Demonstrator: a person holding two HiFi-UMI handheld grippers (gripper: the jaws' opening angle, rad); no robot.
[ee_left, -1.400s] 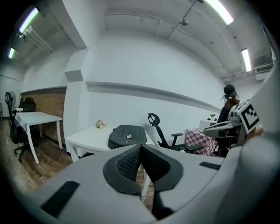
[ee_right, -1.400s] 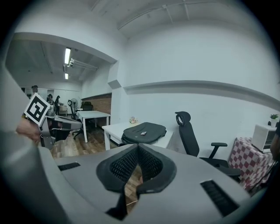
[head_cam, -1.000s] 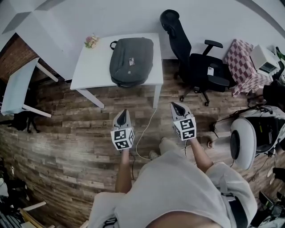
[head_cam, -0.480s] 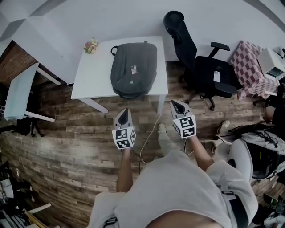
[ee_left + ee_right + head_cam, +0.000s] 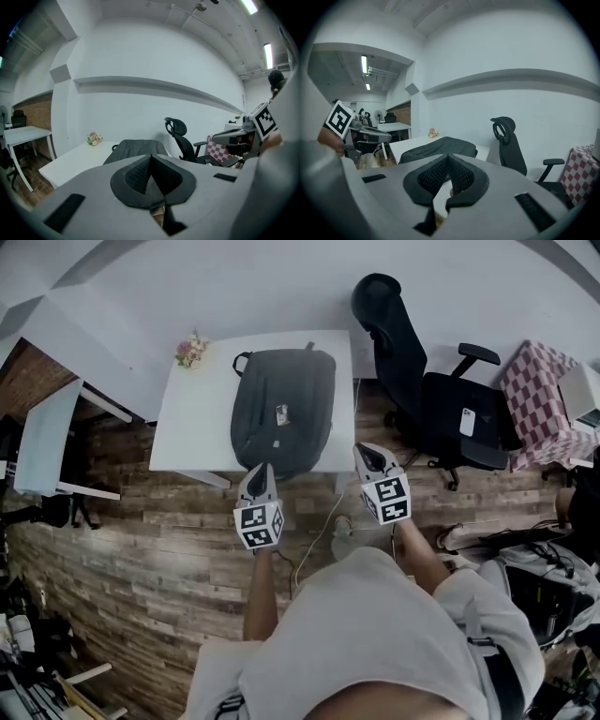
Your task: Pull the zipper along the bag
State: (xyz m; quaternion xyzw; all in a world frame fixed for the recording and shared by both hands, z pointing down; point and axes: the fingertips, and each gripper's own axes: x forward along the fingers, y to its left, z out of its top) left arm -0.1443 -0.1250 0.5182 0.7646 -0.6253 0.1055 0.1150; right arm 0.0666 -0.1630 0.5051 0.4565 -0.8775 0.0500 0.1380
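A dark grey backpack [image 5: 283, 409] lies flat on a white table [image 5: 197, 418], its handle toward the wall. It also shows in the left gripper view as the backpack [image 5: 136, 147] and in the right gripper view as the backpack [image 5: 440, 147]. My left gripper [image 5: 260, 472] hangs at the table's near edge, just short of the bag's bottom end, shut and empty. My right gripper [image 5: 366, 457] sits off the table's near right corner, also shut with nothing in it. The zipper pull is too small to make out.
A small bunch of flowers [image 5: 191, 350] stands at the table's far left corner. A black office chair [image 5: 427, 399] is right of the table, a checkered cloth [image 5: 544, 390] beyond it. A second white table [image 5: 42, 442] stands left. A cable [image 5: 314, 535] runs over the wooden floor.
The person has walked toward the table. Both grippers, still shut, have come from over the floor up to the table's near edge.
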